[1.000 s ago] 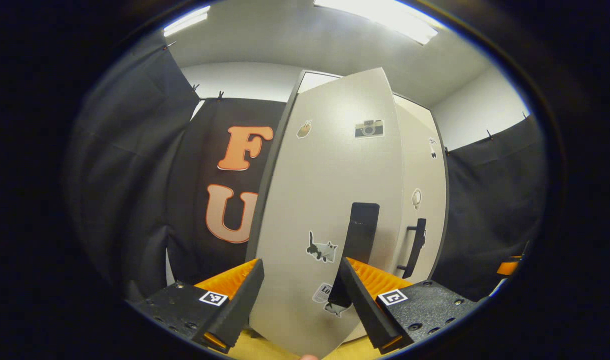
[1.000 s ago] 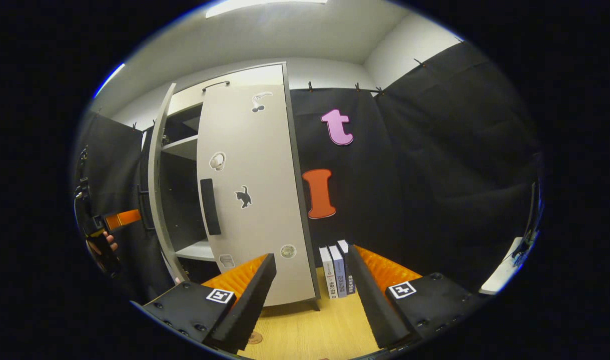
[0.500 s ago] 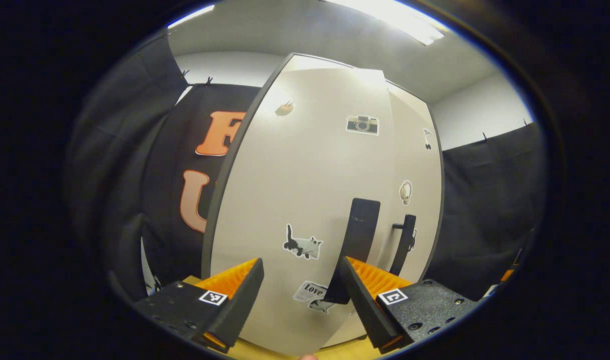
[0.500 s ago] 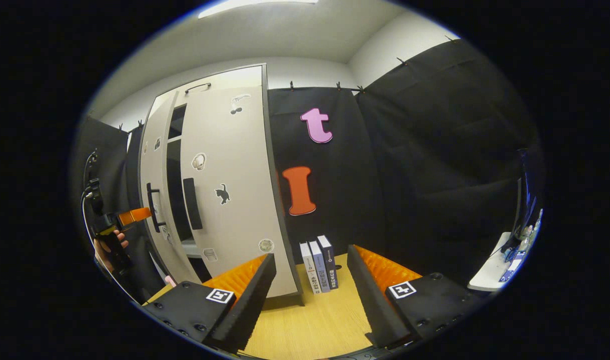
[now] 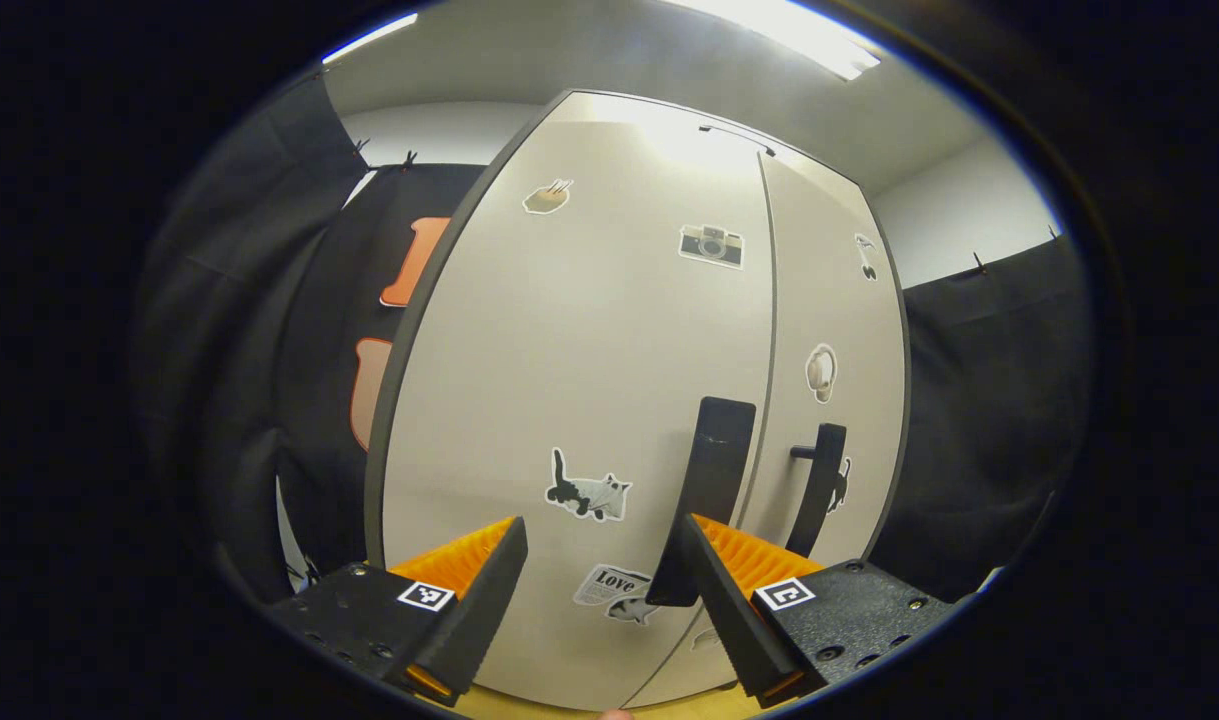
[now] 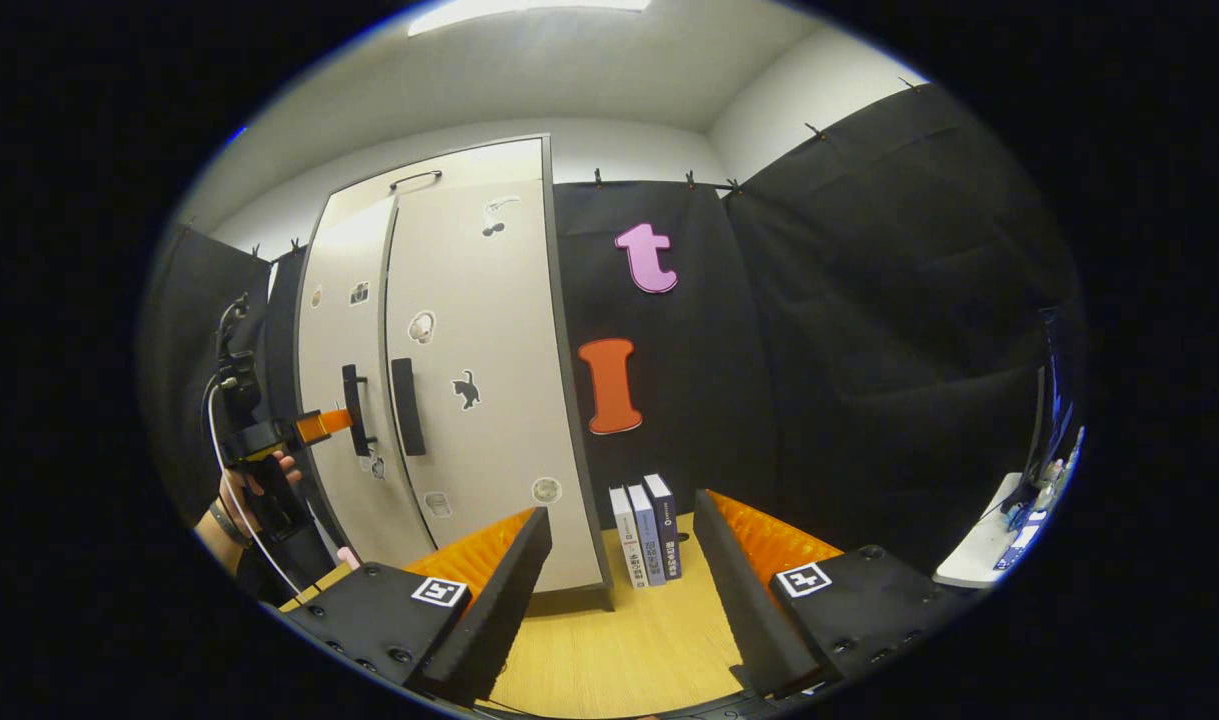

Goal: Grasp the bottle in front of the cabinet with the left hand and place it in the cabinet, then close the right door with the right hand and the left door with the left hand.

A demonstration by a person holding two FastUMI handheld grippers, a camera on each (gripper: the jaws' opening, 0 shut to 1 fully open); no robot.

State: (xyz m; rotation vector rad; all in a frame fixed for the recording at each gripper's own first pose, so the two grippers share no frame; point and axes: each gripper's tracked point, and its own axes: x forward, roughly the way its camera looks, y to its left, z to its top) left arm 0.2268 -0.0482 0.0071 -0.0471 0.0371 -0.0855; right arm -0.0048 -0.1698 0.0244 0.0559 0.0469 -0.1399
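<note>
The pale cabinet (image 5: 589,330) stands close ahead in the left gripper view, both doors shut and flush. My left gripper (image 5: 594,600) is open right in front of the left door, its right finger (image 5: 714,590) just below the left door's black handle (image 5: 717,450). The right door's handle (image 5: 821,480) is beside it. In the right gripper view the same cabinet (image 6: 479,300) stands at the left, and a hand holds the left gripper (image 6: 324,422) at the left door's handle (image 6: 354,410). My right gripper (image 6: 619,590) is open and holds nothing, well back from the doors.
Three upright books (image 6: 646,535) stand on the wooden surface (image 6: 609,660) just right of the cabinet. A white desk edge (image 6: 984,555) with small items shows at the far right. Black cloth walls surround the booth.
The left door has swung from half open to fully shut, with my left gripper following it in. The right gripper has stayed open, its view shifting only slightly.
</note>
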